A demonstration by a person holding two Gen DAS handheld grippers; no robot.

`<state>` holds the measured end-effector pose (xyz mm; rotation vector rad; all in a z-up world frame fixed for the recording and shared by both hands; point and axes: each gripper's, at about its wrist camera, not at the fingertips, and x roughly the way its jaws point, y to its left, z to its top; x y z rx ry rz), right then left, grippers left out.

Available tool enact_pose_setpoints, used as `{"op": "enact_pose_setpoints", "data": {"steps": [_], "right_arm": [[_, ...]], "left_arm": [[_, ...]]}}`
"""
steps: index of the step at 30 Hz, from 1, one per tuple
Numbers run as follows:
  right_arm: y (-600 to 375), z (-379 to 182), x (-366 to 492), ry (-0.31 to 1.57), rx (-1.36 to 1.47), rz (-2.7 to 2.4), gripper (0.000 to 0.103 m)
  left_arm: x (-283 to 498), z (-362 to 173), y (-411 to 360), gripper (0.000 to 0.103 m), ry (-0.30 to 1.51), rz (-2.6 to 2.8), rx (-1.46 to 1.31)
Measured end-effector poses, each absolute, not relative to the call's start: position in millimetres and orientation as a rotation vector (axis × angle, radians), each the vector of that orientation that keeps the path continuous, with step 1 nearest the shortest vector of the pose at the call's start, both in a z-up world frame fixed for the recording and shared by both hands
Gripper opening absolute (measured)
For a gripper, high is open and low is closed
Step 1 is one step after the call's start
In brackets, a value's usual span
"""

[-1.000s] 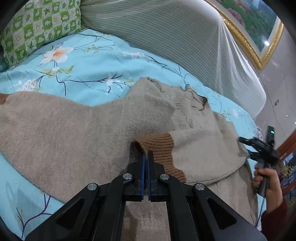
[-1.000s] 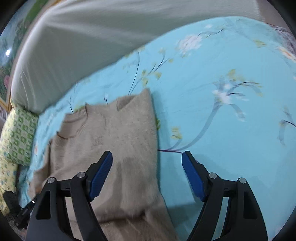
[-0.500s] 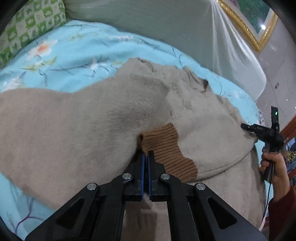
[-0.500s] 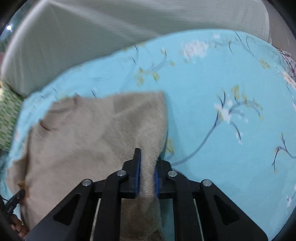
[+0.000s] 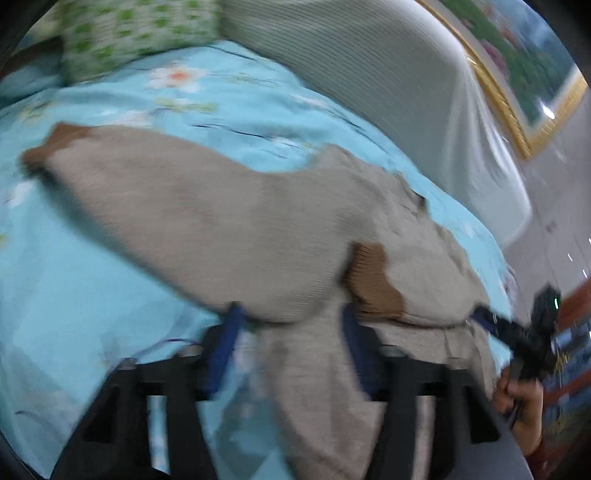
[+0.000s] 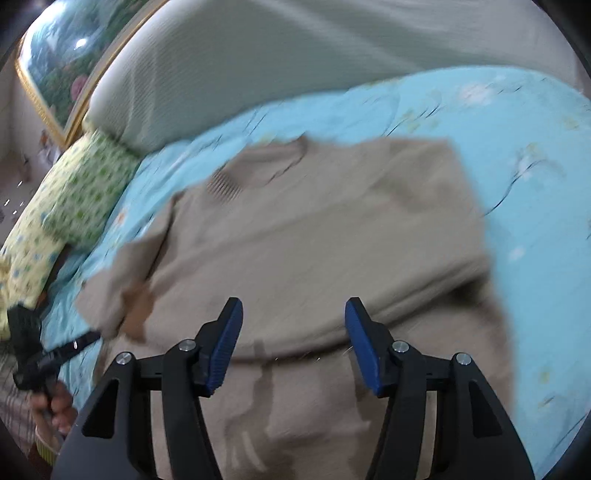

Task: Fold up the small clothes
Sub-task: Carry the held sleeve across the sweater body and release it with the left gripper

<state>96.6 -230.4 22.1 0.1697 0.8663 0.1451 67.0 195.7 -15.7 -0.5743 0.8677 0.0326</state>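
A beige knit sweater with brown cuffs lies on the blue floral bedspread. One sleeve stretches left to its cuff. The other cuff rests folded onto the body. My left gripper hovers just short of that cuff, its jaws opening, with nothing pressed between the pads. In the right wrist view the sweater has its right side folded over. My right gripper stands over the lower fold, its jaws opening and the pads clear of the cloth. Each view shows the other gripper held in a hand.
A green patterned pillow lies at the head of the bed. Behind it rises a grey ribbed headboard, with a gold-framed painting on the wall above. The bedspread shows bare to the right of the sweater.
My left gripper let go of the brown cuff, which now lies on the sweater's body, and drew back. My right gripper released the folded side edge, opened and pulled back.
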Motion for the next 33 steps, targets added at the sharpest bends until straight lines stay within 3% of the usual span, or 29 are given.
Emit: {"op": "enact_pose_setpoints", "data": {"steps": [8,15,17,18,19,22,33], "right_arm": [[-206,-3,83,0.918,0.194,0.184,0.059],[-198,-7,76,0.935,0.193,0.182,0.059],[-198,-6,74,0.932,0.193,0.181,0.059],[-197,-5,74,0.929,0.190,0.179,0.059],[-197,-5,74,0.928,0.189,0.176,0.059],[-198,-6,73,0.929,0.195,0.175,0.059],[-216,0,57,0.884,0.198,0.159,0.059]], "left_arm": [[54,-28,287,0.069,0.814,0.188,-0.799],[84,-33,332,0.068,0.757,0.257,-0.835],[97,-33,338,0.062,0.743,0.290,-0.814],[103,-33,339,0.050,0.740,0.306,-0.797],[108,-32,338,0.031,0.740,0.310,-0.780],[116,-24,328,0.003,0.731,0.293,-0.732],[125,68,179,0.003,0.560,-0.014,-0.490]]}}
